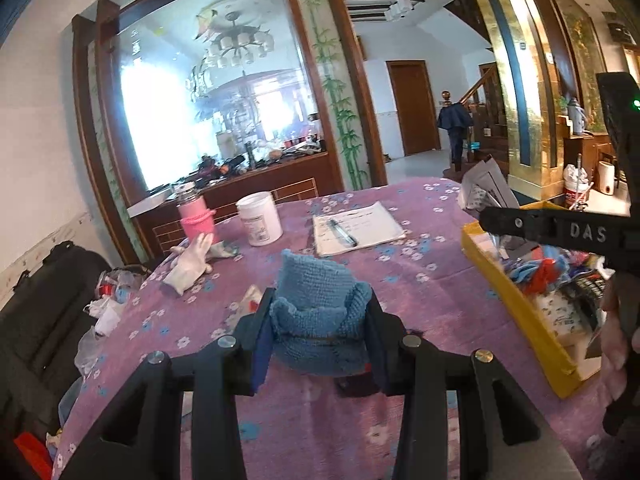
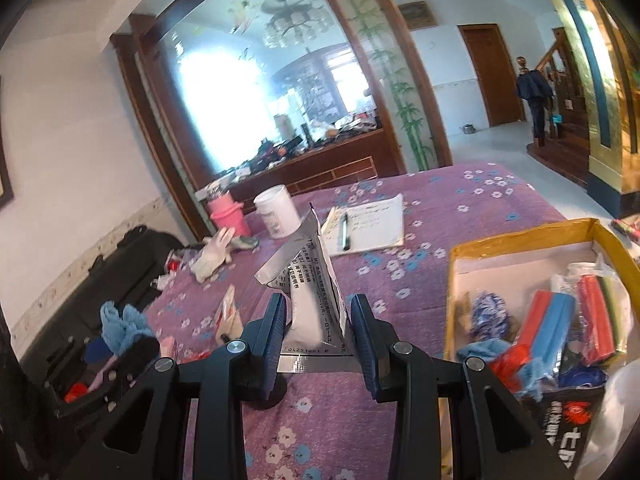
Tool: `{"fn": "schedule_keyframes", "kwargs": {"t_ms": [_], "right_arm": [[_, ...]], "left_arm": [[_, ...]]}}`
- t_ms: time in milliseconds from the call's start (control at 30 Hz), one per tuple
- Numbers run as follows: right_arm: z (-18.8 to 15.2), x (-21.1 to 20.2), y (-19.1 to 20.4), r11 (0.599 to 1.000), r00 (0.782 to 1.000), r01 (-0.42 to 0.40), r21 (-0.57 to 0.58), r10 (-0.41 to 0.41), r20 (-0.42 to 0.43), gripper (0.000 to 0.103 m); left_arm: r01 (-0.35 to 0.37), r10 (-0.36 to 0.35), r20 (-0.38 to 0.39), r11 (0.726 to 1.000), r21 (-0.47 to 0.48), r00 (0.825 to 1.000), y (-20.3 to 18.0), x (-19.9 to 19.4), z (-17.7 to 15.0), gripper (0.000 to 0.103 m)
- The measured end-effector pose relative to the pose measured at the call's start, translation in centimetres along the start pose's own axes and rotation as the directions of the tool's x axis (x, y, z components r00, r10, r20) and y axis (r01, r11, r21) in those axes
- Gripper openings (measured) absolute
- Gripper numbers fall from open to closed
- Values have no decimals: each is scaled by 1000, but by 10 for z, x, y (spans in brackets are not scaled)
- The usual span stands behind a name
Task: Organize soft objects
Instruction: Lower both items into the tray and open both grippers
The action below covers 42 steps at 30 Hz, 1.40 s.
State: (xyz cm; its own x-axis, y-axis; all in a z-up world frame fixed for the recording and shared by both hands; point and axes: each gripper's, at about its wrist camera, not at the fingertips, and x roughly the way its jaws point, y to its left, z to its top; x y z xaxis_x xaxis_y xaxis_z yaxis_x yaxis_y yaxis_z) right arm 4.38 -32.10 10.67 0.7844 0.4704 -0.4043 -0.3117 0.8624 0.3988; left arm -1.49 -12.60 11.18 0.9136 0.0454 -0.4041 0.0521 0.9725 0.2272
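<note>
1. Left gripper clamped tight on a blue knitted cloth, jaws squeezed nearly together, cloth bunched and bulging up between the pads, lifted clear above the purple flowered tablecloth.
2. Right gripper pinched on a silver-and-white printed sachet, jaws only narrowly apart, packet standing upright and slightly crumpled, off the table too.
3. Yellow box waiting at the right, already stocked: red and blue rolls, blue cloth scraps, bagged bits. Likely the drop-off for both items, hence both carried high rather than dragged.
4. Firm pinch low on each item, probably to stop limp material slipping out mid-carry.
5. White glove lying at far left beside a pink bottle and a white tub; looks like a soft item yet to collect.
6. Notepad with pen at far centre, out of the way.
7. Next up, by the look of it: swing right, release over the box.
</note>
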Motion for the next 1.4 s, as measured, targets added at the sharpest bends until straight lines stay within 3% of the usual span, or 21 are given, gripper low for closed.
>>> {"fn": "schedule_keyframes", "kwargs": {"t_ms": [500,700,800,1000,1200,1400], "right_arm": [[24,-38,-57,986,994,47,162,-63,92,37],[32,-56,-91,965,987,100,242,-128,101,36],[33,-70,-115,944,978,145,297,-181,100,36],[29,-71,-155,888,960,254,384,-279,9,35],[30,-72,-156,888,959,256,382,-282,11,35],[30,-78,-156,874,948,284,394,-318,23,35]], "left_arm": [[120,-121,10,989,80,993,-71,-2,16,40],[219,-218,-36,975,45,975,-99,5,27,40],[285,-282,-70,958,35,957,-121,13,31,40],[370,-366,-133,929,2,921,-145,32,29,40],[472,-466,-216,881,-27,858,-170,53,31,40],[520,-508,-285,853,-36,813,-197,73,28,40]]}}
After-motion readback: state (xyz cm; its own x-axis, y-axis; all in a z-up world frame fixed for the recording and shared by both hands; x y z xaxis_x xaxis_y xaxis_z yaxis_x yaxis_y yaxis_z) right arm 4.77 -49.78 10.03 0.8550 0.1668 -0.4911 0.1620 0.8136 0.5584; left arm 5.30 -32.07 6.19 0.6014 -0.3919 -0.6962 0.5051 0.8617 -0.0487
